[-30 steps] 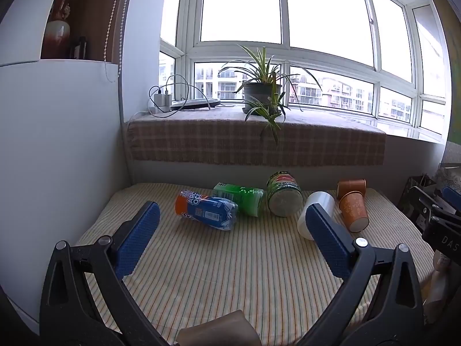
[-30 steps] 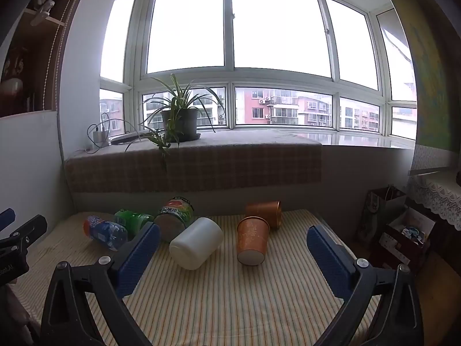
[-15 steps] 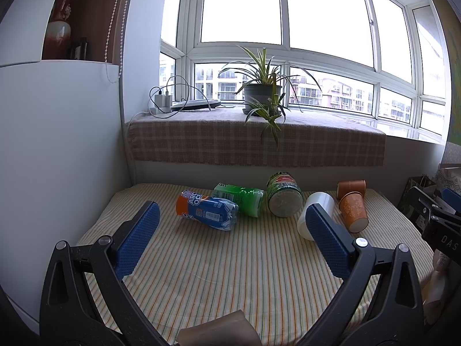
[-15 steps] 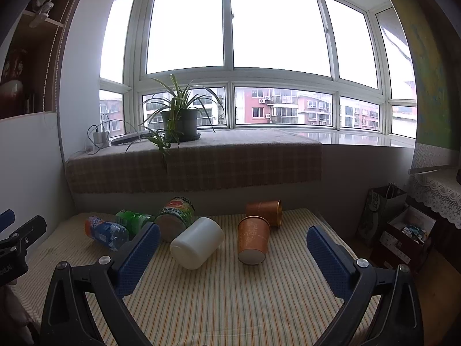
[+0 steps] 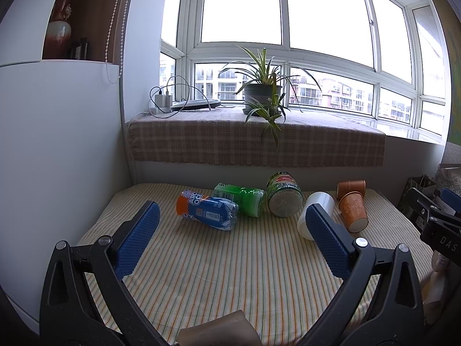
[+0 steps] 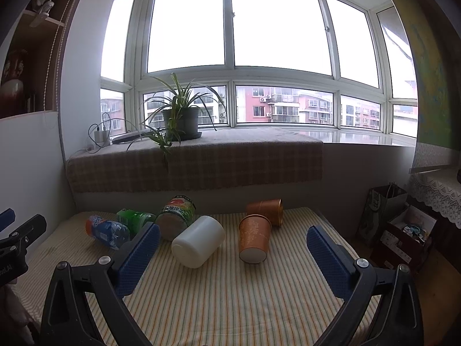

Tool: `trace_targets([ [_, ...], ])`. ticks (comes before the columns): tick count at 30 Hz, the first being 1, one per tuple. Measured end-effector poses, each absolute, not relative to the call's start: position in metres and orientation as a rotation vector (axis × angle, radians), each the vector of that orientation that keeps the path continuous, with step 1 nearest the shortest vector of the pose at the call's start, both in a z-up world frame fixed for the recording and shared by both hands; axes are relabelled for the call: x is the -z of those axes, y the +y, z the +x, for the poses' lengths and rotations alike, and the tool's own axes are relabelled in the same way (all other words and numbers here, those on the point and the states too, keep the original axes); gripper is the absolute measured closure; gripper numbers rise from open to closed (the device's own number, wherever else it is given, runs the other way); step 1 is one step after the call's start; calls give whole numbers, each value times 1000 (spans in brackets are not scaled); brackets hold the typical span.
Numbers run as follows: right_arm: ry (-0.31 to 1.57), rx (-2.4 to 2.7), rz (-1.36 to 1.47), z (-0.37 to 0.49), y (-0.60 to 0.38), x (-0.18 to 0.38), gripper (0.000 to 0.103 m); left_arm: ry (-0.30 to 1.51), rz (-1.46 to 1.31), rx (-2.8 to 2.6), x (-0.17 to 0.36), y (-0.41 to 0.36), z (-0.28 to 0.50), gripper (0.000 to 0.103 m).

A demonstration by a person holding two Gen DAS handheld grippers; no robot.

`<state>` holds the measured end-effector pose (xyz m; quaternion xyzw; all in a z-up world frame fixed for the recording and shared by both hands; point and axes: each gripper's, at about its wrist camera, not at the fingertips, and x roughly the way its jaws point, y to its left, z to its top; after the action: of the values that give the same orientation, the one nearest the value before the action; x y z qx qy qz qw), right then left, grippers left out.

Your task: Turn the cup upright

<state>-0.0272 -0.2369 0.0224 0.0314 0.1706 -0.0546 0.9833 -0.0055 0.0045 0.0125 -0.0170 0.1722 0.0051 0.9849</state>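
Note:
Several containers lie on their sides on the striped table [image 6: 230,302]. A white cup [image 6: 198,241] [image 5: 315,212] lies with its base towards me. An orange paper cup [image 6: 254,241] [image 5: 353,212] lies beside it, base towards me, and a second orange cup [image 6: 265,207] [image 5: 351,189] lies behind it. My left gripper [image 5: 230,225] is open and empty, well short of the row. My right gripper [image 6: 230,245] is open and empty, the white and orange cups showing between its fingers.
A blue bottle [image 5: 207,212], a green bottle [image 5: 240,199] and a green can [image 5: 283,199] lie left of the cups. A potted plant [image 6: 180,119] stands on the checked sill behind. Paper bags [image 6: 397,230] stand on the floor at the right.
Both views have shifted only slightly; the cups and bottles lie where they were. Both grippers stay open.

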Motion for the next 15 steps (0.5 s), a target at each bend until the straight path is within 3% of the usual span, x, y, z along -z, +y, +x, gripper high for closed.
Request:
trace_targets([
  [15, 343, 108, 64, -25, -236, -21, 0, 346, -33, -11, -13, 3, -6, 0],
])
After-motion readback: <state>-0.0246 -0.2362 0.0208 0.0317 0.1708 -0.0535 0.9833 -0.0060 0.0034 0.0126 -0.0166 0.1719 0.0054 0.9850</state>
